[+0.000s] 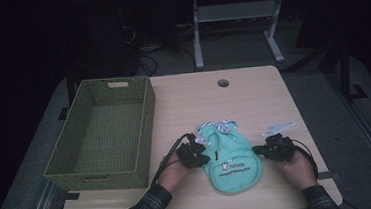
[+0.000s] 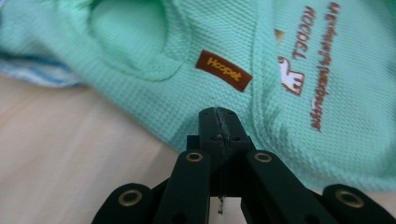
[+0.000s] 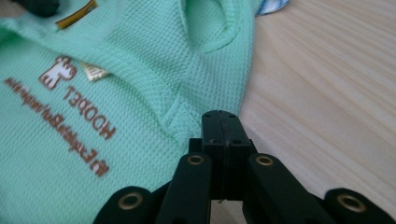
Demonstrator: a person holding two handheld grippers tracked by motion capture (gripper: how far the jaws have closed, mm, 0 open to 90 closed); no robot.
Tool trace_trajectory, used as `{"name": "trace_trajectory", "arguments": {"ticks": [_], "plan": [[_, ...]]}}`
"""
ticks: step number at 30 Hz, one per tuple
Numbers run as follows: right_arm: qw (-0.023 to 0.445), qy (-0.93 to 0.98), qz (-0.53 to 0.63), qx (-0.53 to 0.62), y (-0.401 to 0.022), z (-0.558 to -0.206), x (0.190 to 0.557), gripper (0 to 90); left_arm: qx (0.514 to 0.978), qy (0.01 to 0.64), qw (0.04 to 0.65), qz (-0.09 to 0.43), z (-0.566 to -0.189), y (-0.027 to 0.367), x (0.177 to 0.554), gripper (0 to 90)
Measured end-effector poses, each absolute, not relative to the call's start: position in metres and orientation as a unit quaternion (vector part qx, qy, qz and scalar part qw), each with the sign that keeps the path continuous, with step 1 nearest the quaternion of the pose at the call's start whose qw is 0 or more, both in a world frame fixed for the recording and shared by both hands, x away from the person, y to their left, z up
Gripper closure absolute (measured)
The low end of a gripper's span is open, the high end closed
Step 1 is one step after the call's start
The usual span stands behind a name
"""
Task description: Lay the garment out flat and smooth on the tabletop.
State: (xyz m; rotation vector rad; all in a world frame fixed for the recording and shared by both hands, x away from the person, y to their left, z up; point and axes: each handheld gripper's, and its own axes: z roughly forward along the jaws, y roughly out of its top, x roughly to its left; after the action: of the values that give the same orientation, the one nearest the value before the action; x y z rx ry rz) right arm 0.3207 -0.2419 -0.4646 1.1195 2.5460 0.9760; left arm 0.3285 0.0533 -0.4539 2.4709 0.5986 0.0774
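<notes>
Both grippers at the edges of the mint pet shirt, basket waiting off to the L.

I've got the mint shirt [image 1: 231,162] flat on the desk [image 1: 253,99], near my front edge, long axis running away from me w/ the striped collar end [image 1: 219,127] at the far side. My left gripper [image 2: 218,122] sits at its L hem, jaws pressed together; can't tell if any fabric is caught between them. Right gripper [image 3: 220,123] is at the R hem, jaws likewise pressed together, same doubt. So the shirt lies between the two, each touching or just beside its own side. The empty woven basket [image 1: 142,133] is well to the L, so the L hand is nearer it; my guess is any transfer goes that way.
</notes>
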Motion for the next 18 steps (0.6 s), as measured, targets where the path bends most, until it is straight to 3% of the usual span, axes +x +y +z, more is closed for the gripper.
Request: {"name": "trace_trajectory", "arguments": {"ticks": [11, 18], "plan": [[0.111, 0.856, 0.326, 0.386, -0.245, -0.465, 0.33, 89.9, 0.927, 0.208, 0.311, -0.013, -0.455, 0.039, 0.312, 86.1], [0.102, 0.852, 0.361, 0.365, -0.231, -0.451, 0.322, 89.8, 0.916, 0.211, 0.34, -0.003, -0.44, 0.043, 0.318, 85.0]]}}
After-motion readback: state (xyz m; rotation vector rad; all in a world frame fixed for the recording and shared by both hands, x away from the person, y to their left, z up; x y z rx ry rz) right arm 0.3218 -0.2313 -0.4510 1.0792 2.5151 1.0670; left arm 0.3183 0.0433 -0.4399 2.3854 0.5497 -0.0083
